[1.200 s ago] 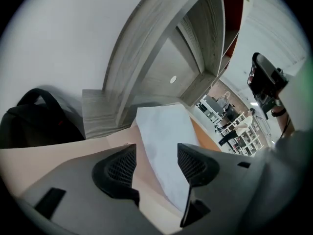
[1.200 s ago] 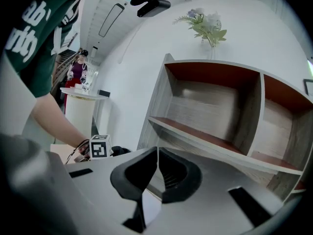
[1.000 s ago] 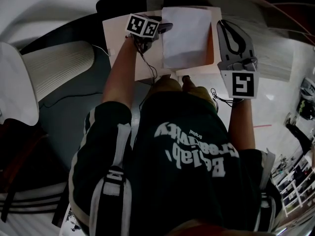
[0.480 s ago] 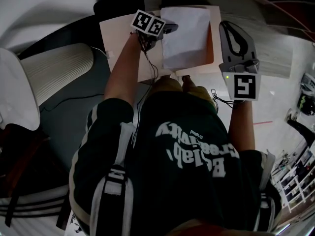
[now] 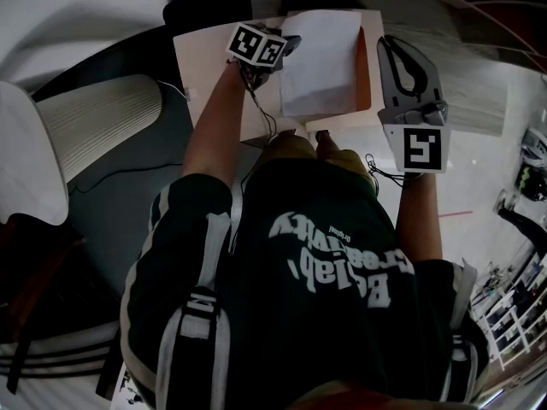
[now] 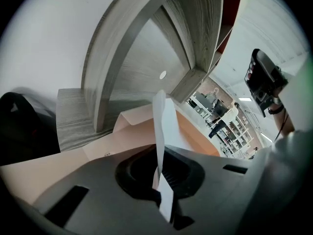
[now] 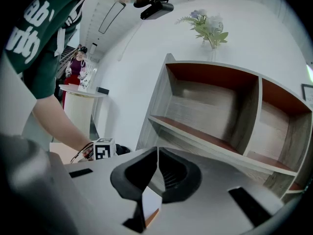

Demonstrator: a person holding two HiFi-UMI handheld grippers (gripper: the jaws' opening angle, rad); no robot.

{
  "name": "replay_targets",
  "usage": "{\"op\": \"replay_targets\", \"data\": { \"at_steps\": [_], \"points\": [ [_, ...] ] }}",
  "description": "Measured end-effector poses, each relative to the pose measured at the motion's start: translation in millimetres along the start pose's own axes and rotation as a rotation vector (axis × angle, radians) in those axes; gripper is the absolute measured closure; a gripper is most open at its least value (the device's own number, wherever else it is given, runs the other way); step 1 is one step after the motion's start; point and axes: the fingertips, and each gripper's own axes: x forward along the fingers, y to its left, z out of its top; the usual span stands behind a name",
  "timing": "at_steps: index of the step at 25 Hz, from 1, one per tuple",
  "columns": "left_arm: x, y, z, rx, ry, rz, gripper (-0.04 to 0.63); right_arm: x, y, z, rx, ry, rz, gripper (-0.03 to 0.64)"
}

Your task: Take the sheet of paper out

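A white sheet of paper lies on an open beige folder with an orange inner edge. My left gripper sits at the sheet's left edge. Its jaws have just been closing and are now shut on the sheet. In the left gripper view the sheet stands edge-on between the pads of that gripper and runs out over the folder. My right gripper rests along the folder's right edge. Seen from the right gripper view, its jaws meet at the tips with nothing showing between them.
A grey wooden shelf unit with red-brown backs stands just beyond the folder. A vase of flowers sits on top. A white ribbed drum is at the left. A dark bag lies beside the shelf base.
The left gripper has shifted slightly at the sheet's left edge and closed its jaws on it. The sheet's left edge has lifted a little. The right gripper has stayed put.
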Motion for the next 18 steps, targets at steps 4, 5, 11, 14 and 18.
{"op": "replay_targets", "data": {
  "at_steps": [4,5,11,14,18],
  "points": [
    [-2.6,-7.3,0.4,0.025,-0.011,-0.001,0.577,2.2,2.0,2.8,-0.011,-0.011,0.005,0.580],
    [-4.5,-8.4,-1.1,0.030,-0.009,0.001,0.577,3.1,4.0,3.8,-0.011,-0.014,0.008,0.580],
    [-7.0,-24.4,-1.8,0.058,-0.025,0.025,0.577,-0.4,5.7,4.0,-0.040,-0.007,0.022,0.580],
    [-11.0,-29.3,4.5,0.081,-0.054,0.067,0.577,-1.0,5.0,4.7,-0.037,-0.019,0.026,0.580],
    [-24.6,-37.3,15.6,0.110,-0.095,0.125,0.577,-2.0,4.0,7.4,-0.051,-0.017,0.032,0.580]
  ]
}}
